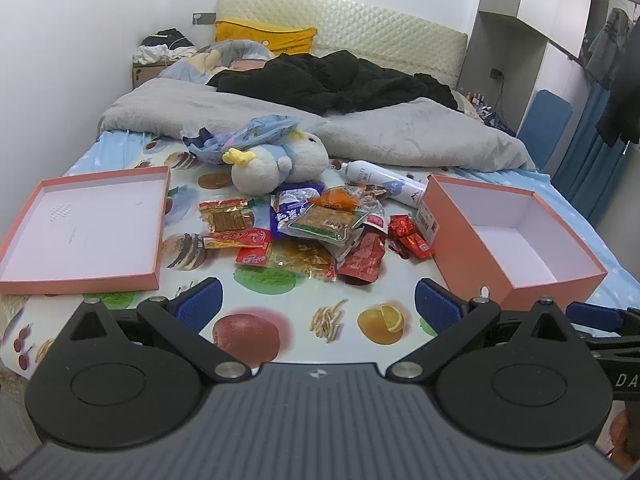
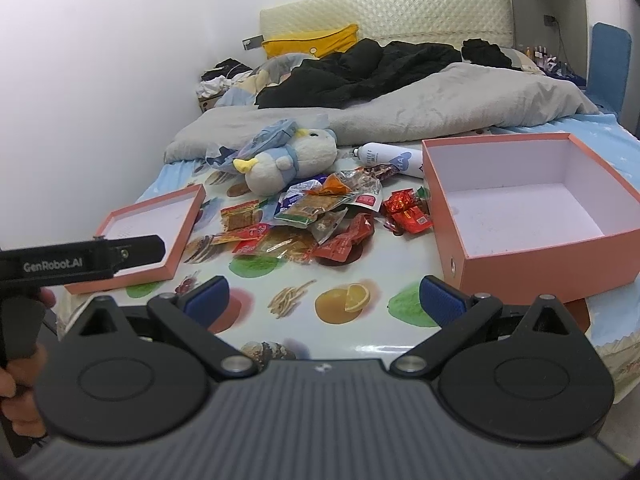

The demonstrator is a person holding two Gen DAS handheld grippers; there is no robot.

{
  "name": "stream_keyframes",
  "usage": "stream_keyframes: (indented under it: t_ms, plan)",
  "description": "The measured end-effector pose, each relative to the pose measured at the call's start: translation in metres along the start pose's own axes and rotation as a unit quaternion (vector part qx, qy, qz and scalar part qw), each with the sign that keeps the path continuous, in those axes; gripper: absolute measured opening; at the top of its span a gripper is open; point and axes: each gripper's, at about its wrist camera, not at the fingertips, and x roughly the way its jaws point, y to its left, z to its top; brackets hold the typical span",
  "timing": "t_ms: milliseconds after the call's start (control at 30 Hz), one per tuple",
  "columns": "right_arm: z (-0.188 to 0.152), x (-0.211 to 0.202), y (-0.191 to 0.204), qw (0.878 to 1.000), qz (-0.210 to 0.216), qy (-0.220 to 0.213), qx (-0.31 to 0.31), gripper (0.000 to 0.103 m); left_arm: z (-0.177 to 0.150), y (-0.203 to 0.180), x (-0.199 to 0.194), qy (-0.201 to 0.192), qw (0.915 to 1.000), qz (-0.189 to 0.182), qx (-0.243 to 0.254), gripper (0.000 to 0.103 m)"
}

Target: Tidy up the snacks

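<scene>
A pile of snack packets [image 1: 316, 232] [image 2: 316, 220], red, orange and green, lies mid-bed on a fruit-print cloth [image 1: 280, 312]. An empty pink box [image 1: 508, 232] [image 2: 532, 208] stands to their right. Its shallow pink lid [image 1: 84, 228] [image 2: 152, 232] lies upturned to their left. My left gripper [image 1: 318, 306] is open, empty, hovering near the bed's front edge short of the snacks. In the same way my right gripper [image 2: 324, 300] is open and empty, with the pink box just ahead to its right. The left tool's body [image 2: 80, 262] shows at the right wrist view's left edge.
A plush bird [image 1: 276, 160] [image 2: 288, 160] and a crumpled blue bag [image 1: 244, 136] lie behind the snacks, a white spray can [image 1: 380, 180] [image 2: 392, 156] beside them. A grey blanket [image 1: 400, 132] and black clothes [image 1: 332, 84] cover the far bed. A person's hand [image 2: 20, 372] grips the left tool.
</scene>
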Motion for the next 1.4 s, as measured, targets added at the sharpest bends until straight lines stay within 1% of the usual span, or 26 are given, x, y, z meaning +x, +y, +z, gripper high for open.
stream_keyframes:
  t_ms: [367,467,767,867,1267,1400]
  plan:
    - [-0.001,0.001,0.000,1.000,0.001,0.001,0.002,0.103,-0.001,-0.001,0.001,0.000,1.0000,-0.001,-0.001,0.103]
    - [-0.002,0.001,0.001,1.000,-0.006,-0.001,-0.003,0.103,-0.001,-0.002,0.002,0.001,1.0000,-0.003,-0.005,0.103]
    - [-0.004,0.005,-0.002,1.000,-0.007,0.011,0.009,0.103,-0.002,0.000,0.006,0.004,1.0000,-0.003,-0.004,0.103]
    - [-0.005,0.006,-0.004,1.000,0.001,0.014,0.015,0.103,-0.002,0.000,0.007,0.005,1.0000,-0.003,-0.004,0.103]
    - [-0.005,0.008,-0.002,1.000,-0.002,0.019,0.015,0.103,-0.006,0.003,0.012,0.009,0.9999,-0.004,-0.008,0.103]
    - [-0.005,0.007,-0.006,1.000,-0.007,0.011,0.025,0.103,-0.007,0.006,0.014,0.010,0.9999,-0.004,-0.009,0.103]
